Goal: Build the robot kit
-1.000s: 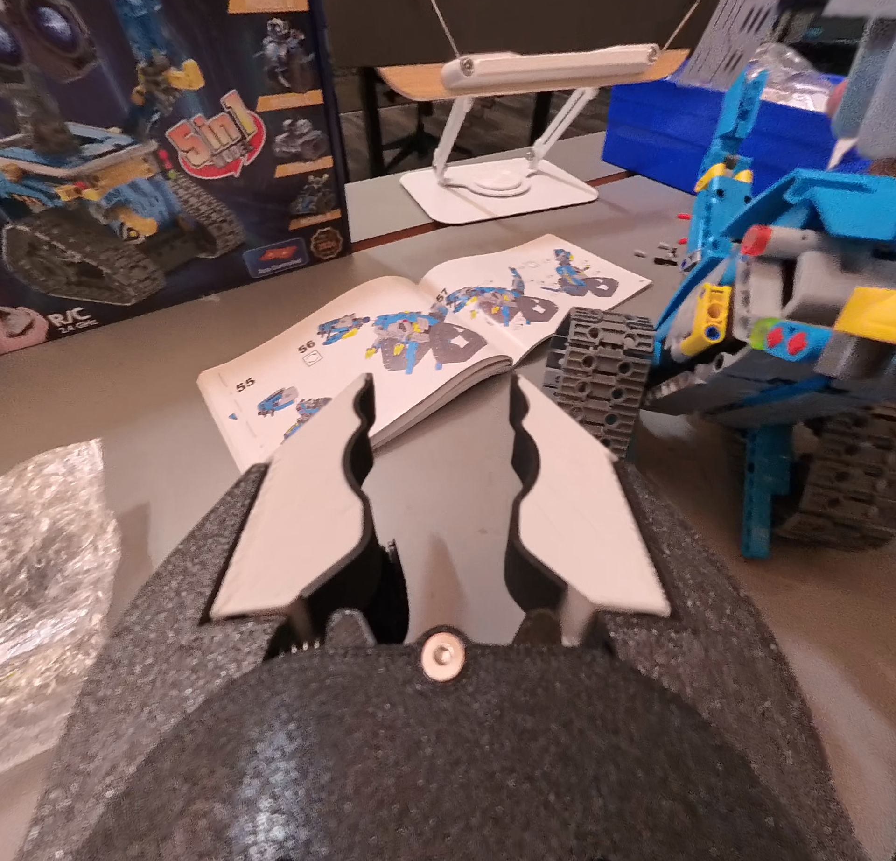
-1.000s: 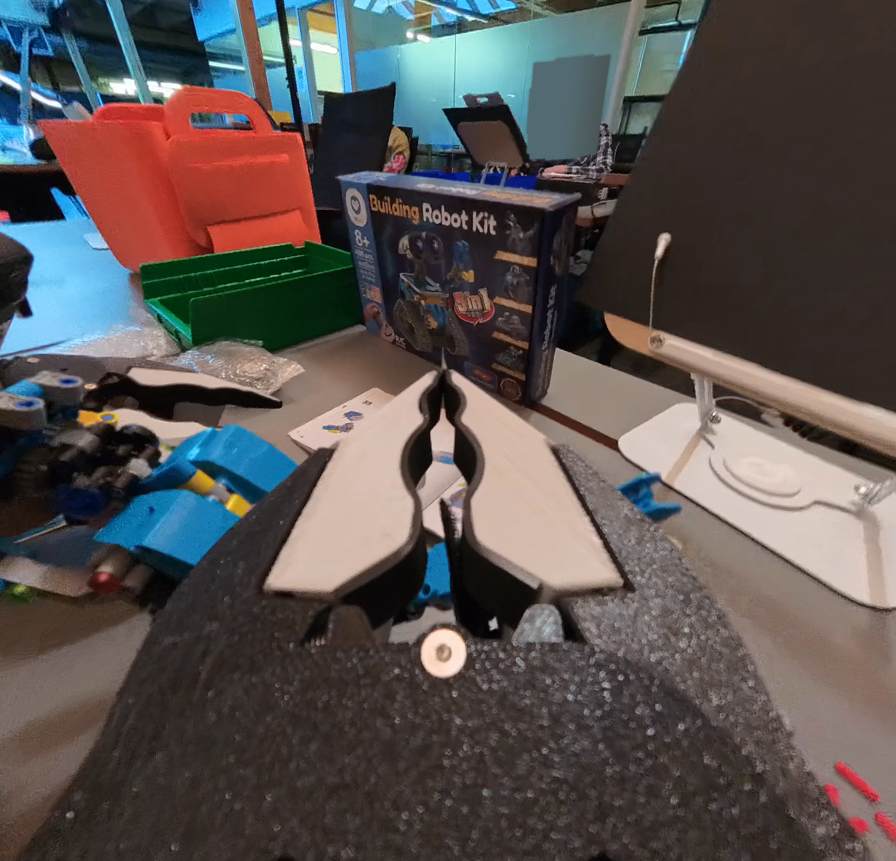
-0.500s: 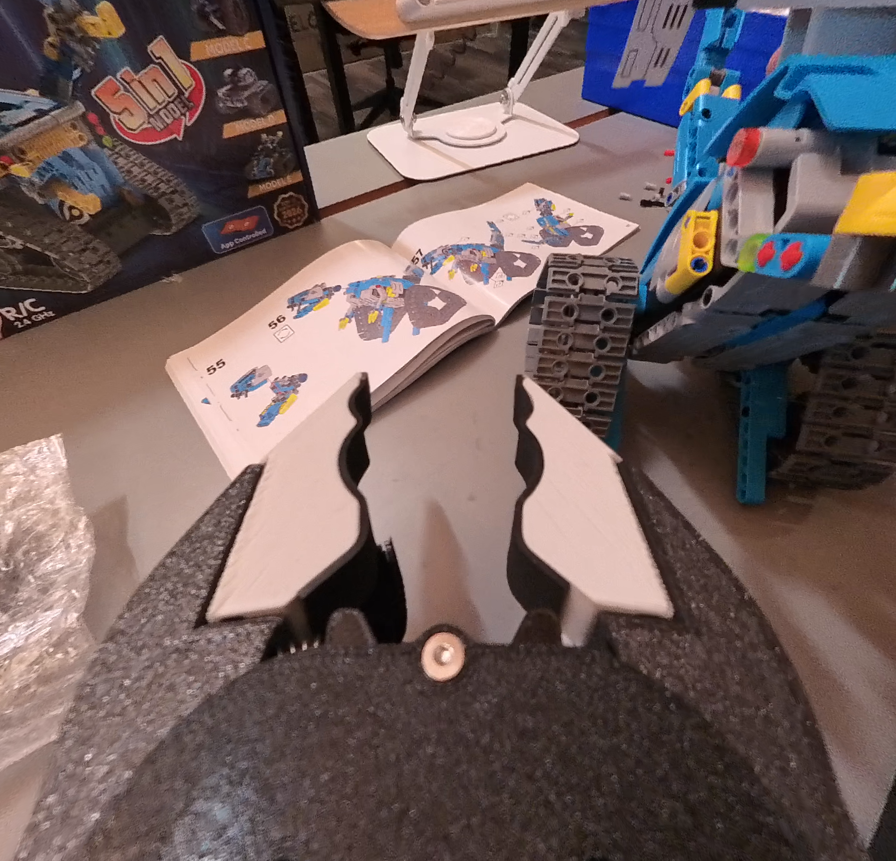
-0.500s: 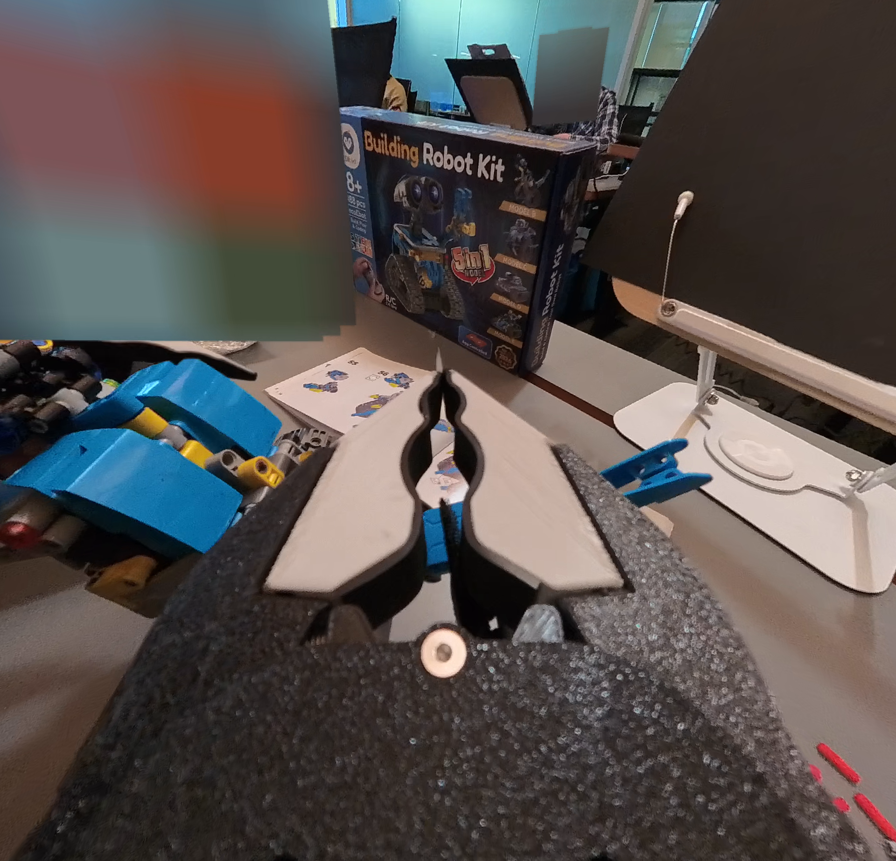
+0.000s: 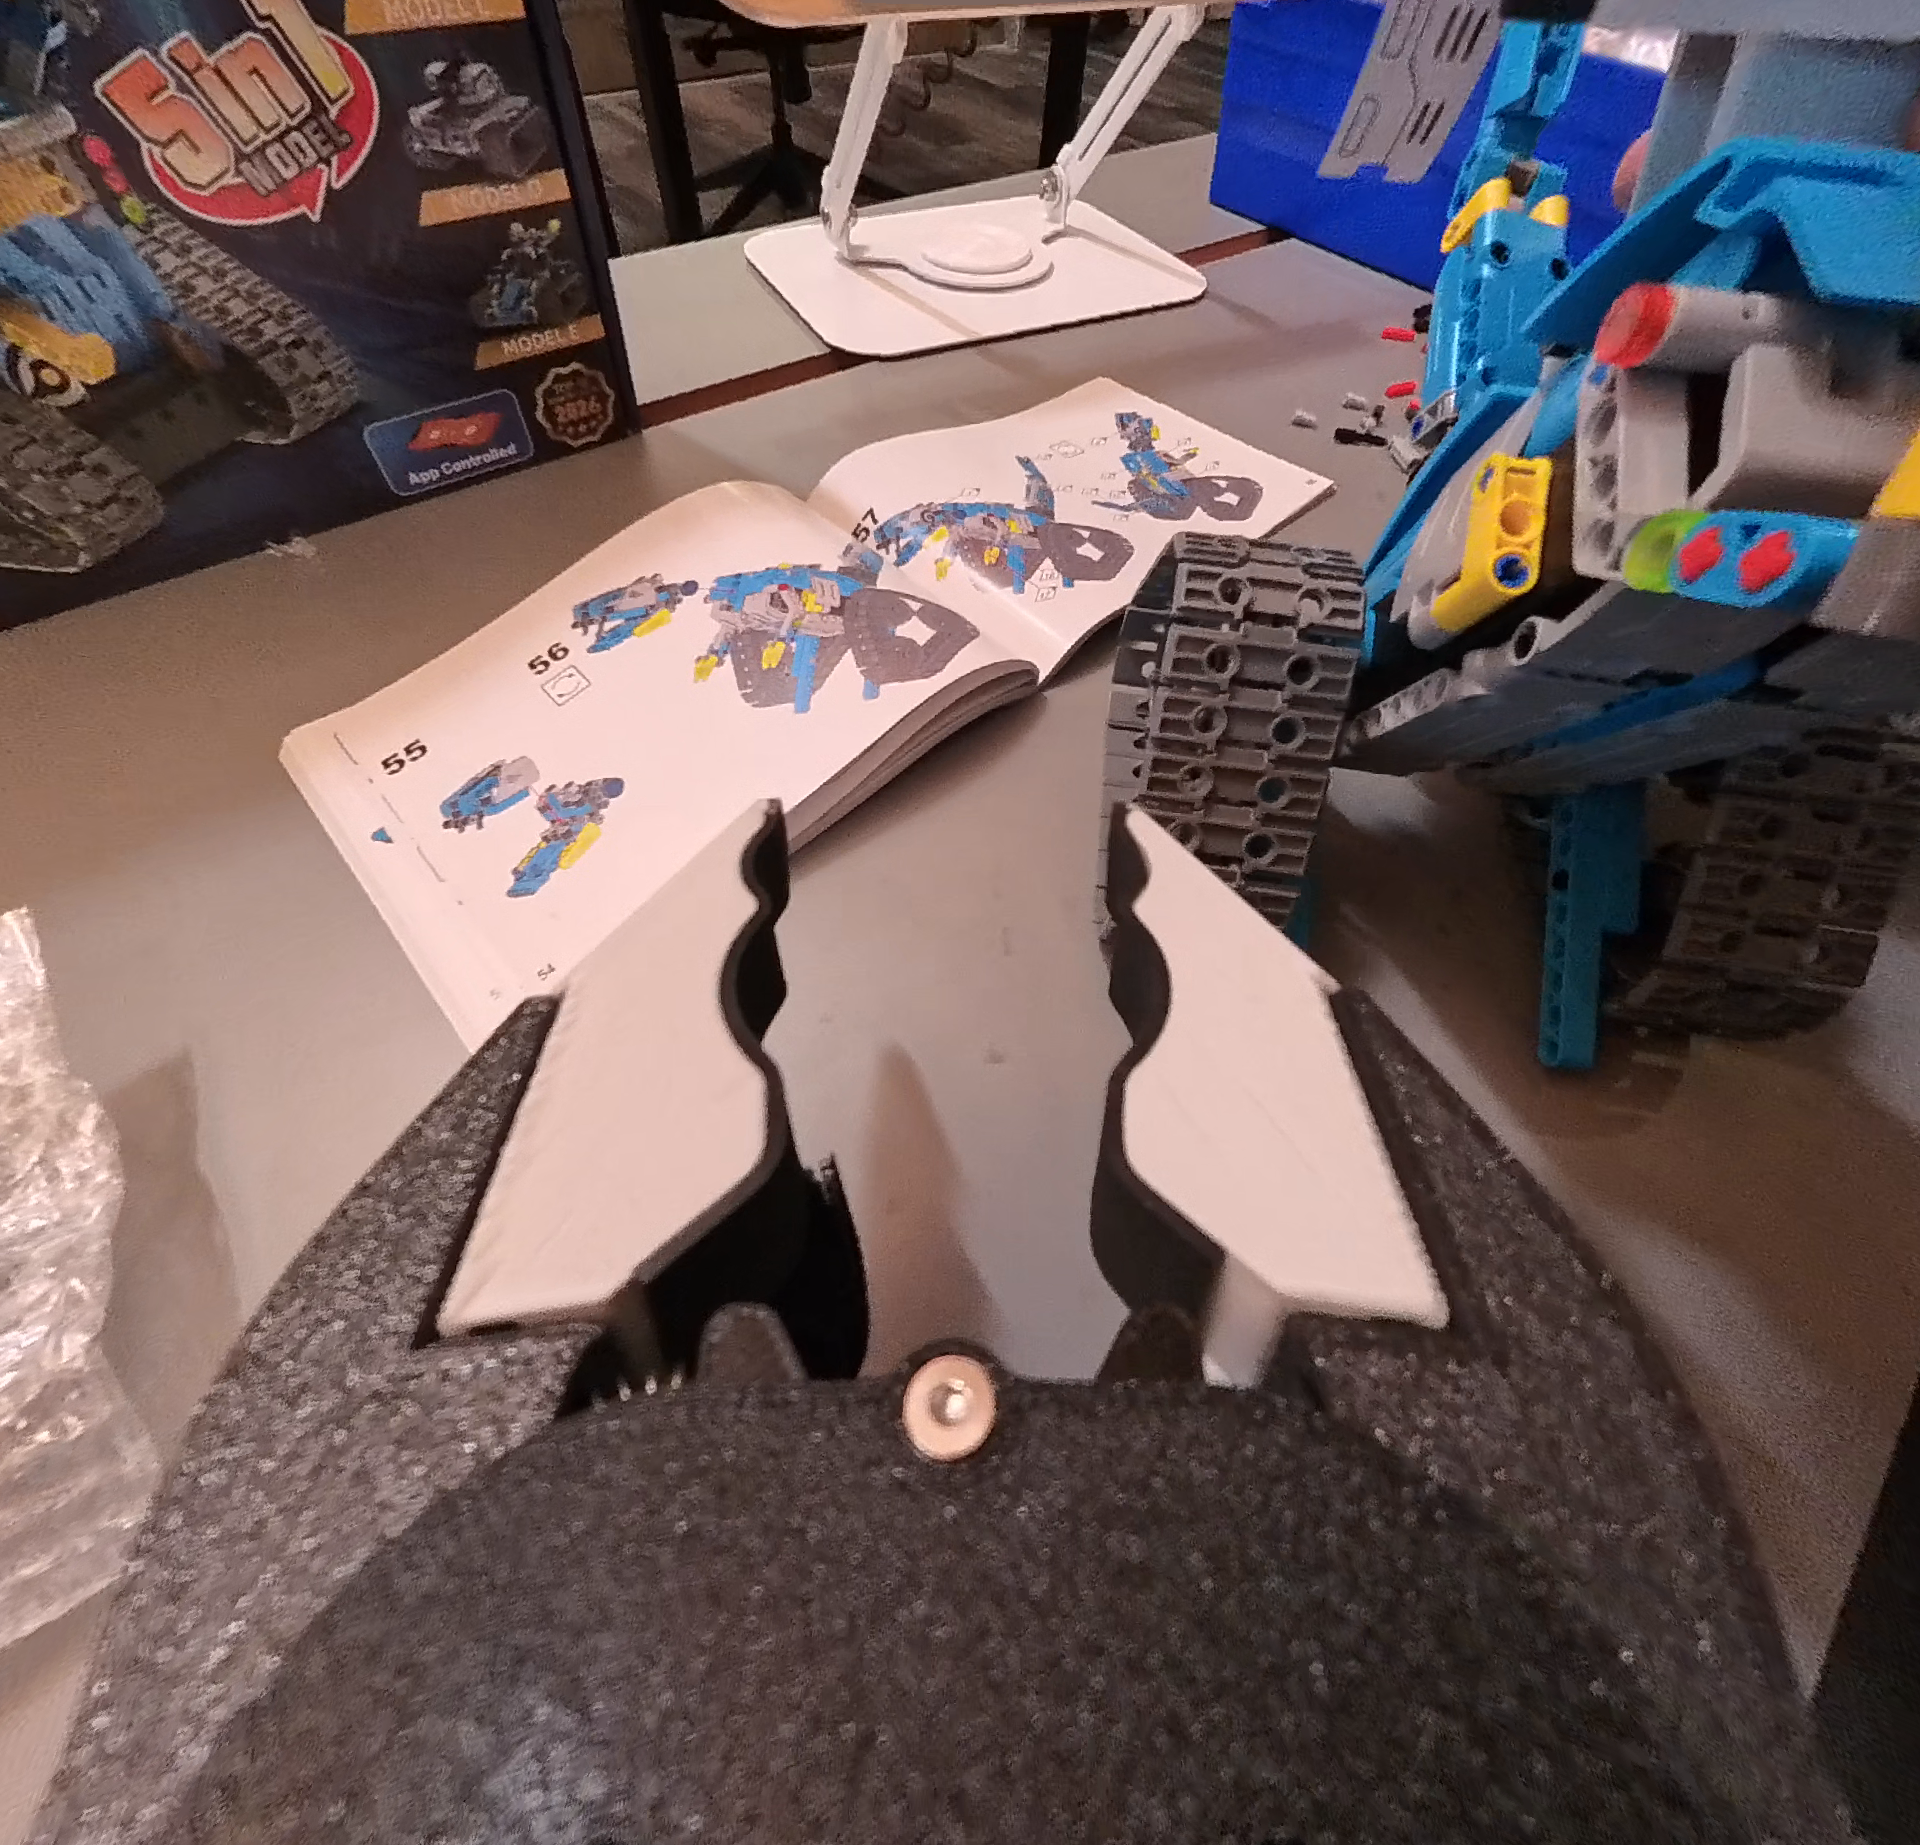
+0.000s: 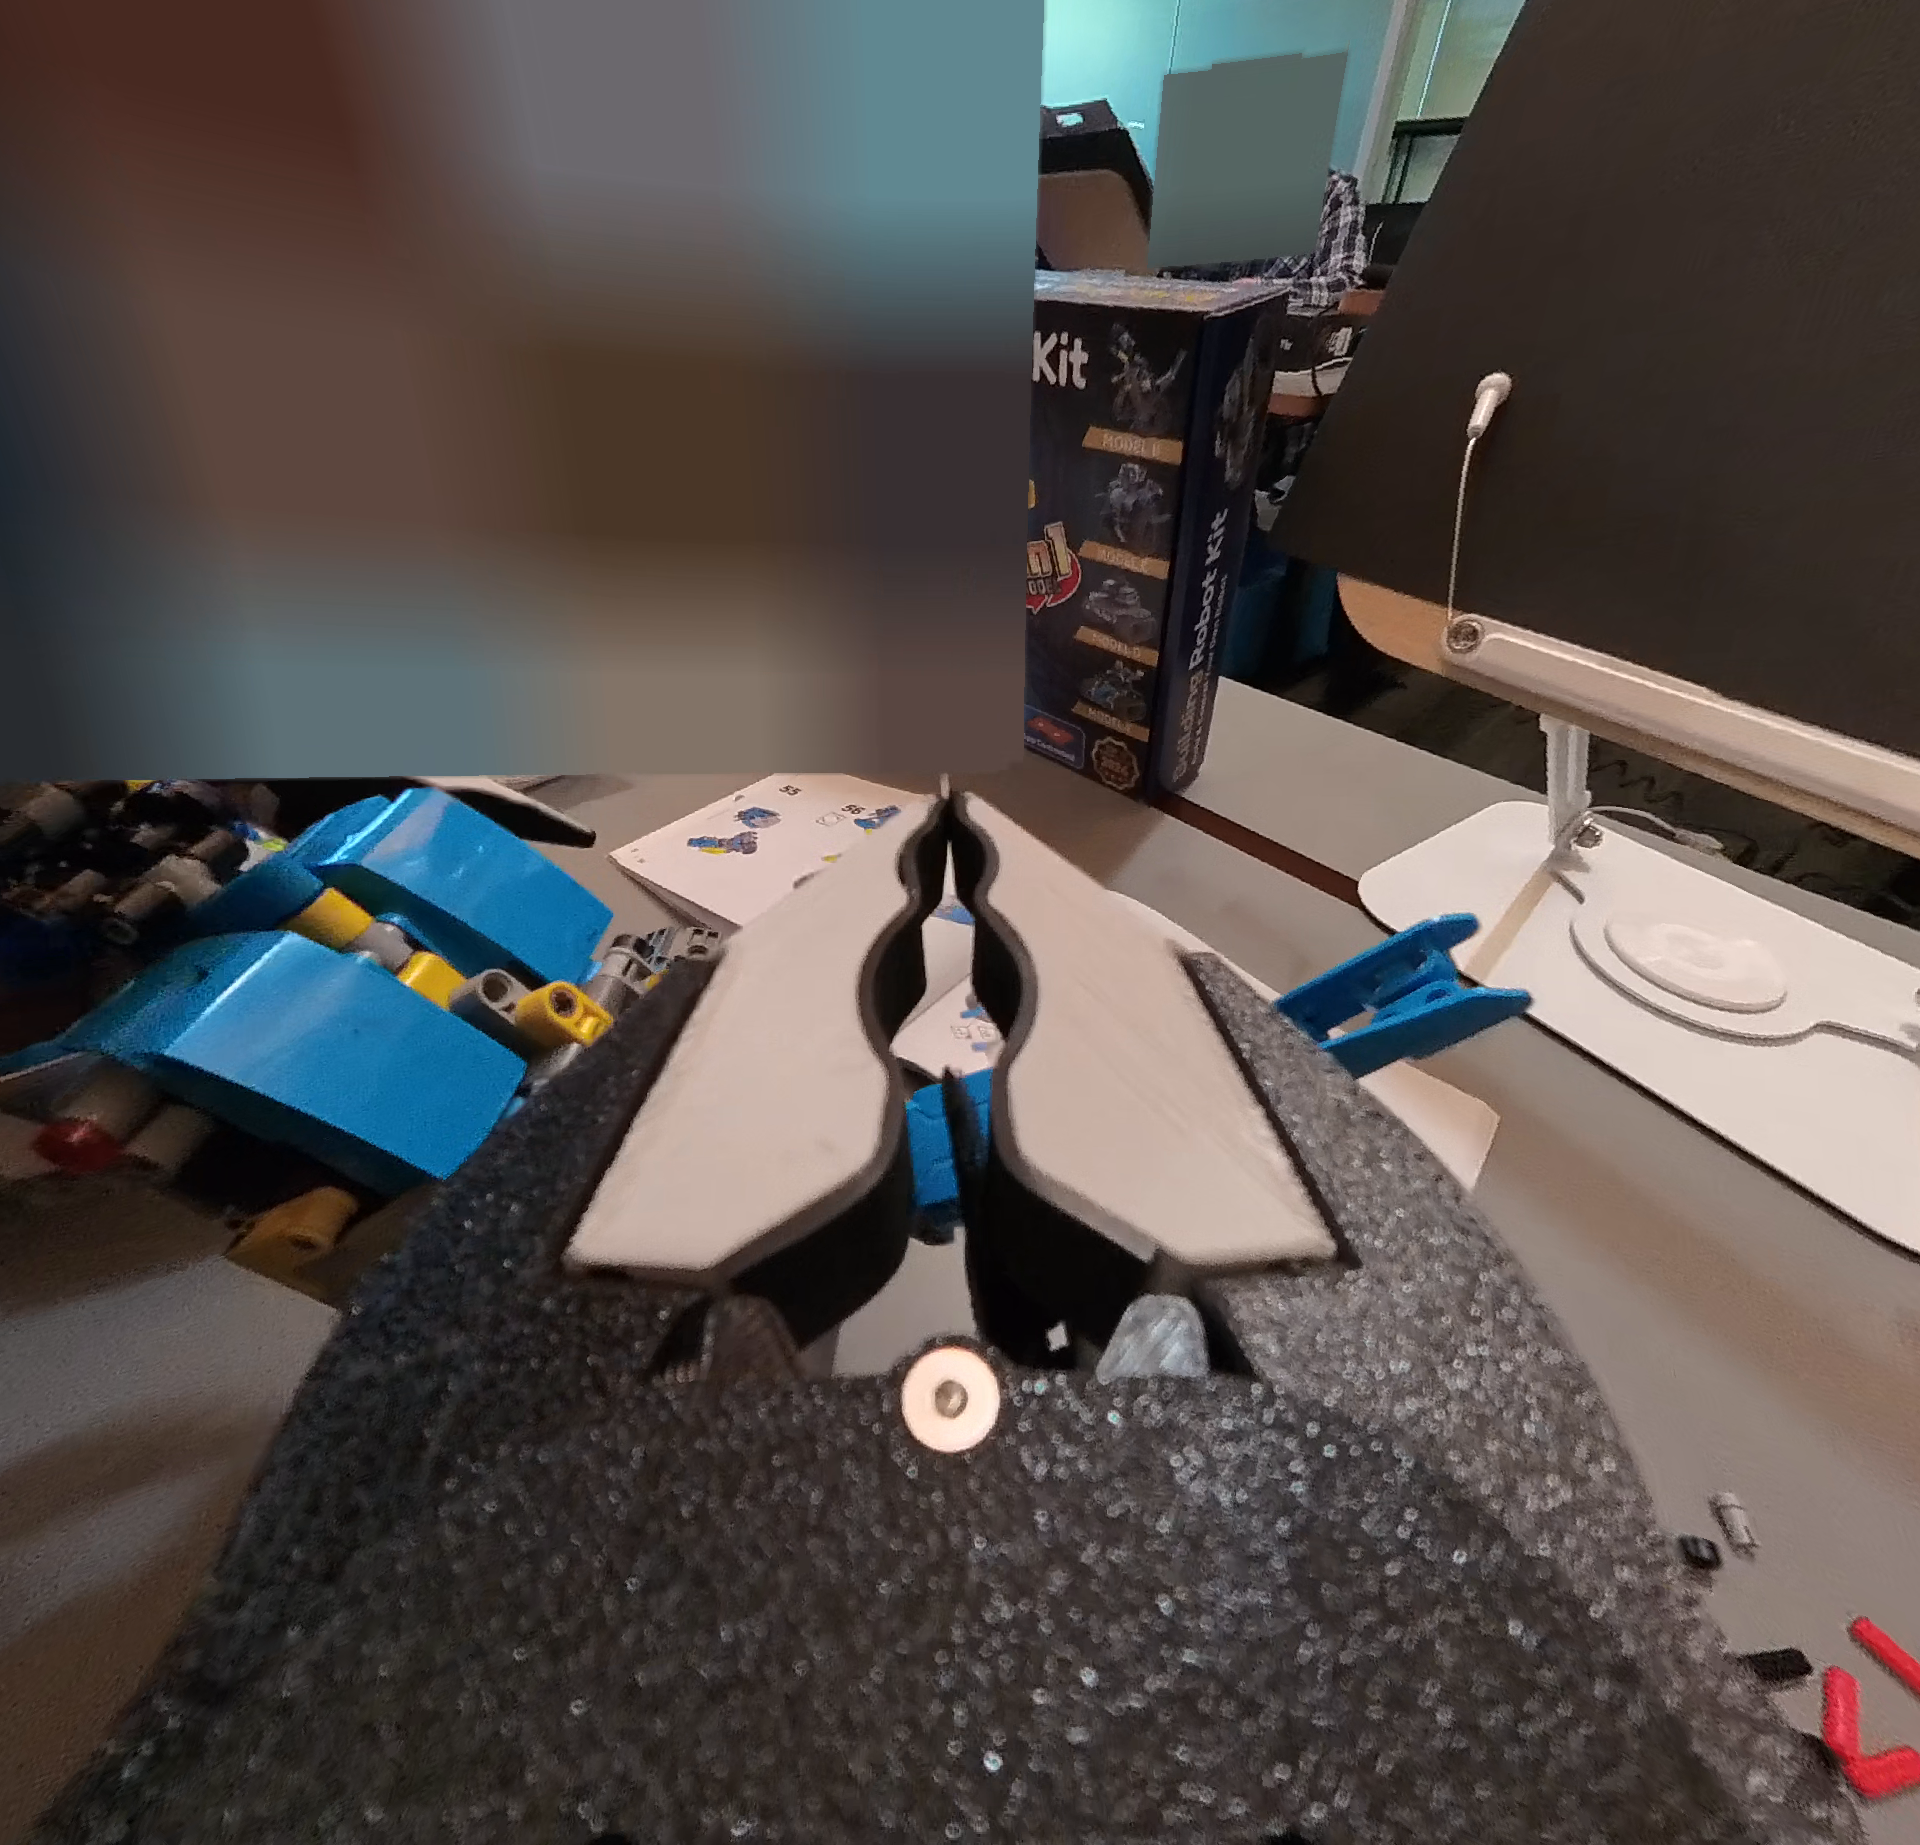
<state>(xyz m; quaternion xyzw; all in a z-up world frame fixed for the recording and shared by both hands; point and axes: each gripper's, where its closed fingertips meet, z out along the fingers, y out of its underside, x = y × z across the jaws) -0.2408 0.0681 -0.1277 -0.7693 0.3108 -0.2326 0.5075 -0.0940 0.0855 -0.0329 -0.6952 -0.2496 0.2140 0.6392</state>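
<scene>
A blue, grey and yellow brick-built tracked robot model (image 5: 1621,507) stands at the right of the left wrist view, its grey track (image 5: 1236,715) nearest. My left gripper (image 5: 940,829) is open and empty, low over the grey table, just left of that track and right of the open instruction booklet (image 5: 727,715). In the right wrist view the model's blue panels (image 6: 343,1037) lie to the left. My right gripper (image 6: 948,808) is shut, tips together, with a blue part of the model (image 6: 935,1151) between its fingers; a blue arm piece (image 6: 1392,985) sticks out to the right.
A dark kit box (image 5: 260,237) stands at the back left, also seen in the right wrist view (image 6: 1132,548). A white stand base (image 5: 977,278) holds a black board (image 6: 1662,341). Crinkled clear plastic (image 5: 42,1276) lies left. Small red and black pins (image 6: 1860,1712) lie right. A blue bin (image 5: 1330,133) is behind. About 20 cm separates my left fingertips from my right. The blue arm piece (image 6: 1392,985) is closer to my right gripper, around 8 cm from its tips; the left tips are 25 cm off.
My left gripper has moved forward and lower toward the booklet and track, still open. The right wrist view has swung to the right; the box now sits right of centre. The right gripper stays shut.
</scene>
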